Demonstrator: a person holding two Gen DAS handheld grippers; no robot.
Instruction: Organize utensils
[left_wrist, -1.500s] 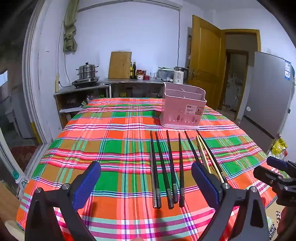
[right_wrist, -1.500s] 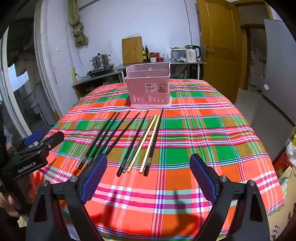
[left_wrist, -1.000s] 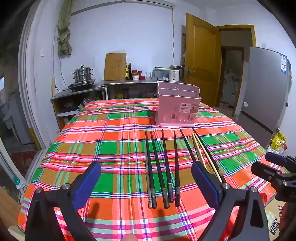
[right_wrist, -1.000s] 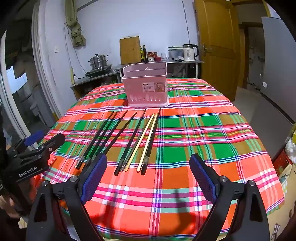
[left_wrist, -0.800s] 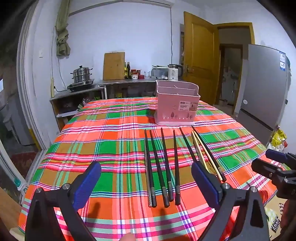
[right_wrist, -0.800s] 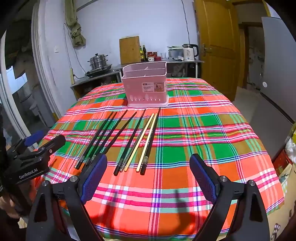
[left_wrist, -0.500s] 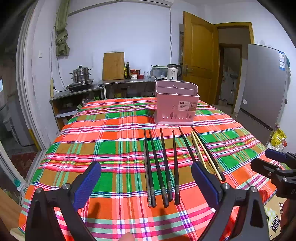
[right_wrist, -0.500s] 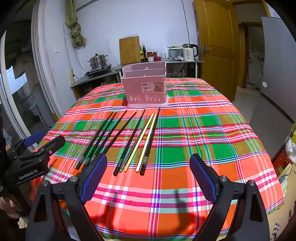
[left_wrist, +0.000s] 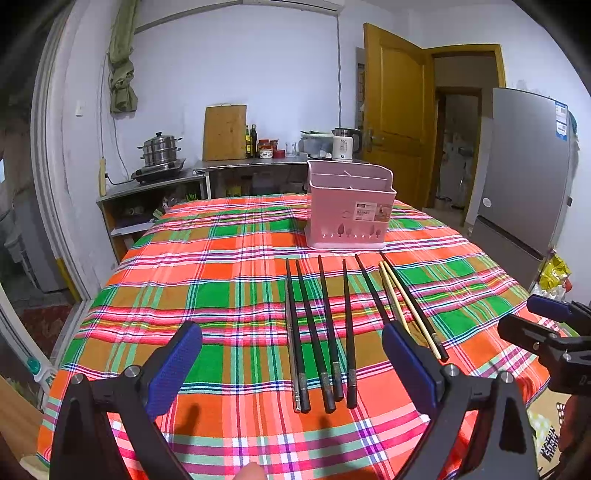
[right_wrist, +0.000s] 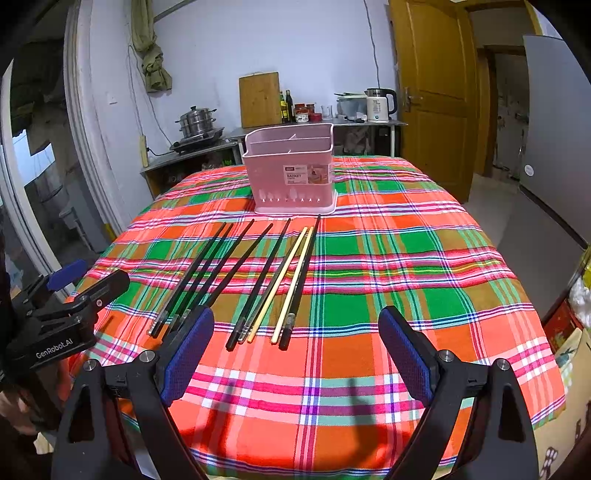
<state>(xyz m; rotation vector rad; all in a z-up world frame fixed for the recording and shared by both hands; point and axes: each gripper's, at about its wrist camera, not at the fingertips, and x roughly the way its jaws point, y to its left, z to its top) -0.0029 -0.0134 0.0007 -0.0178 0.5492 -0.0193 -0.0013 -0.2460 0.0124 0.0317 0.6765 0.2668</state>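
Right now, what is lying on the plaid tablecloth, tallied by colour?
dark chopsticks: 8 (two lie tight against a neighbour, so the count takes both views)
light wooden chopsticks: 2
pink basket: 1
Total: 11

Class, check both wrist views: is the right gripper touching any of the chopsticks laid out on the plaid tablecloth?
Apart. In the right wrist view the right gripper hangs open over the tablecloth, with the chopsticks lying untouched ahead of its fingertips.
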